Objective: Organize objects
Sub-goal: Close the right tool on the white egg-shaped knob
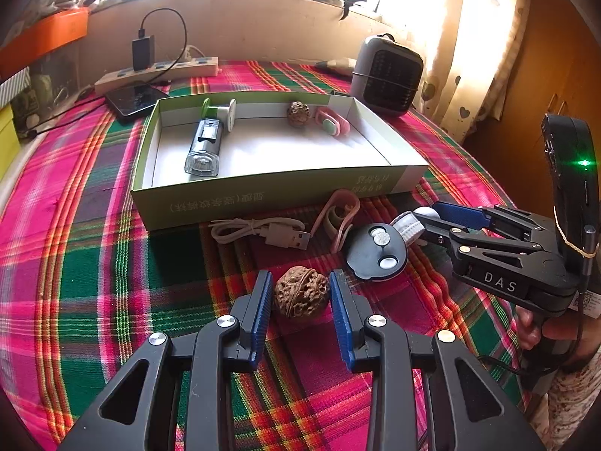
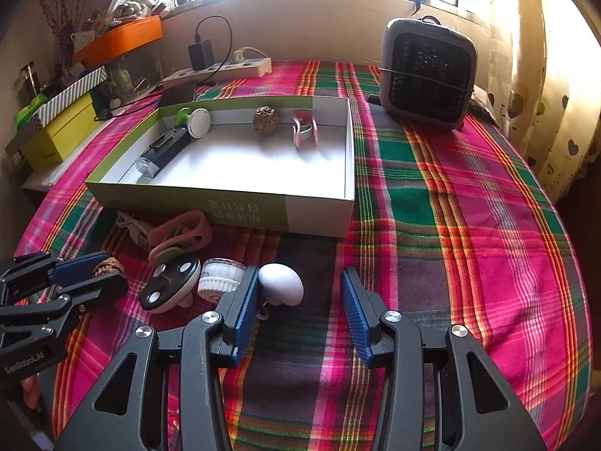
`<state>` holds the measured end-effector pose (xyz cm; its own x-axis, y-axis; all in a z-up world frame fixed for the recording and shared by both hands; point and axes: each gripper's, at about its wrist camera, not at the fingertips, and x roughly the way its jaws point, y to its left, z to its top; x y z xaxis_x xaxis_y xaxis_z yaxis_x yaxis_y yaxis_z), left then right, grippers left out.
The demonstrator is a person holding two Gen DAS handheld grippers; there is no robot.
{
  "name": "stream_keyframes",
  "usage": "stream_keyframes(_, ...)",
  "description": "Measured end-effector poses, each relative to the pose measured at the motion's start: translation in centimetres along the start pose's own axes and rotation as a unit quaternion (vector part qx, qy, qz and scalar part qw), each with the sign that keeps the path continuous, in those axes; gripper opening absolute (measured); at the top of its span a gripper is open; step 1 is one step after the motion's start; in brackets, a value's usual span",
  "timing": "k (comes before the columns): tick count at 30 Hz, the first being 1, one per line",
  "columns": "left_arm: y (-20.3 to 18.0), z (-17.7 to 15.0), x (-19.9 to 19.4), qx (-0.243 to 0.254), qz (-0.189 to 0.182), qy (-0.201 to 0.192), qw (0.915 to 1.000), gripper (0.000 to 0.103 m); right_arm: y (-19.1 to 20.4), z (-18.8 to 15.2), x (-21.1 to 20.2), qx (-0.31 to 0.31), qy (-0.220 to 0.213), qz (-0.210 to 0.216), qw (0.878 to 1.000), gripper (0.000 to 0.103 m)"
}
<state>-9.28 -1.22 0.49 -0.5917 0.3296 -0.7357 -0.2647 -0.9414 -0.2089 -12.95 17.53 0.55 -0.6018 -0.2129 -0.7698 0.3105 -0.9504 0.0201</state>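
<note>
Four items already lie in the box (image 1: 263, 188); five wait outside; left gripper (image 1: 300, 293) jaws bracket the walnut (image 1: 300, 293), contact uncertain; right gripper (image 2: 300, 293) jaws spread beside the white ball (image 2: 281, 283).

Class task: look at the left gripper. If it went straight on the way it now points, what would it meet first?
Most likely the walnut on the plaid tablecloth: it sits between the left gripper's open fingers, which appear not yet to press it.
</note>
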Motion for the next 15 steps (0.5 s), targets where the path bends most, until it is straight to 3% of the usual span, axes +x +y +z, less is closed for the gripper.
stream_keyframes(5, 0.04, 0.04, 0.02, 0.001, 0.001, 0.0, 1.0, 0.029, 0.14, 0.0, 0.0, -0.005, 0.001, 0.002, 1.0, 0.044)
stream_keyframes(8, 0.0, 0.02, 0.02, 0.001, 0.001, 0.0, 1.0, 0.029, 0.44, -0.01, -0.1, -0.012, 0.0, 0.01, 1.0, 0.036)
stream_keyframes(15, 0.0, 0.04, 0.01, 0.0, 0.0, 0.0, 1.0, 0.029, 0.84, -0.14, -0.13, -0.021, -0.001, 0.013, 1.0, 0.029)
